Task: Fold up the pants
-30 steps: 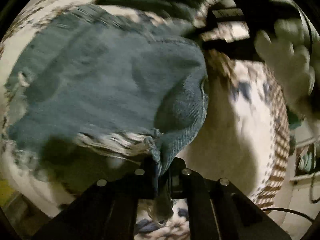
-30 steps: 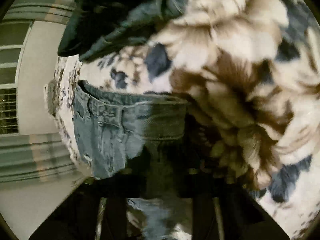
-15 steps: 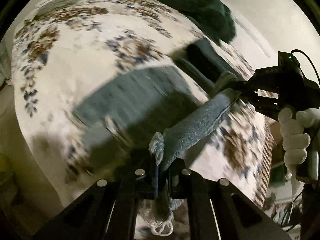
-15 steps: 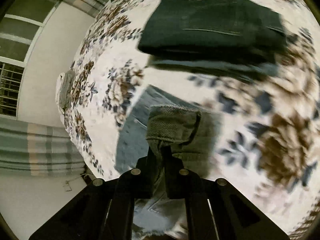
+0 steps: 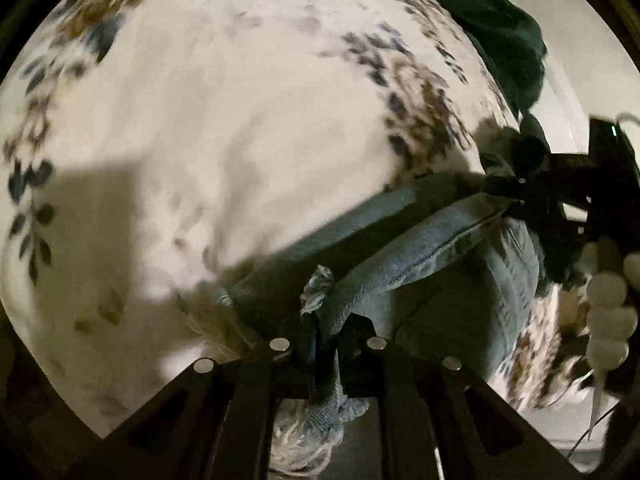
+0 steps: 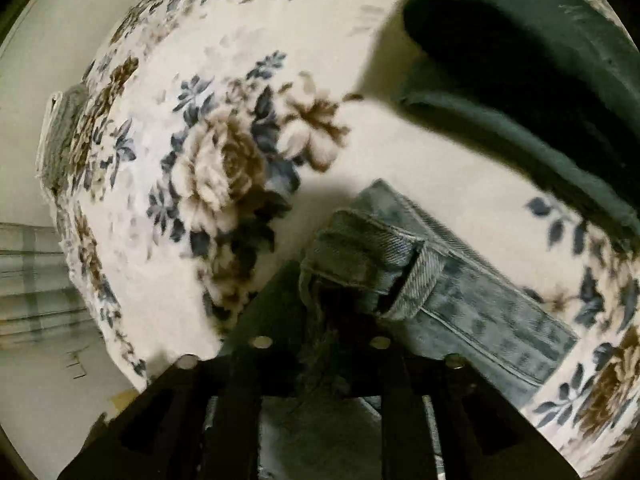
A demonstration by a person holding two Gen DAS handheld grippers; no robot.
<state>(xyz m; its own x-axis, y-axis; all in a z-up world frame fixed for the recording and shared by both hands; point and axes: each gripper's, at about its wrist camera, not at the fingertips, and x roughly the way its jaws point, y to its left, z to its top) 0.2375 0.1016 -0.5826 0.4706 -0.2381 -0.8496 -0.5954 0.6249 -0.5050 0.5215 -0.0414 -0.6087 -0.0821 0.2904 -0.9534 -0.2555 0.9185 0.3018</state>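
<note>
Above the floral bedspread [image 5: 224, 152], the jeans [image 5: 420, 256] are pinched by both grippers' fingers, so uneven lowering could skew the fold.

Faded blue denim pants [image 5: 420, 256] with frayed white hem threads, hanging stretched in a band above the floral bed, one end bunching at the hem, the other showing waistband and belt loop [image 6: 416, 276], slightly blurred.
</note>
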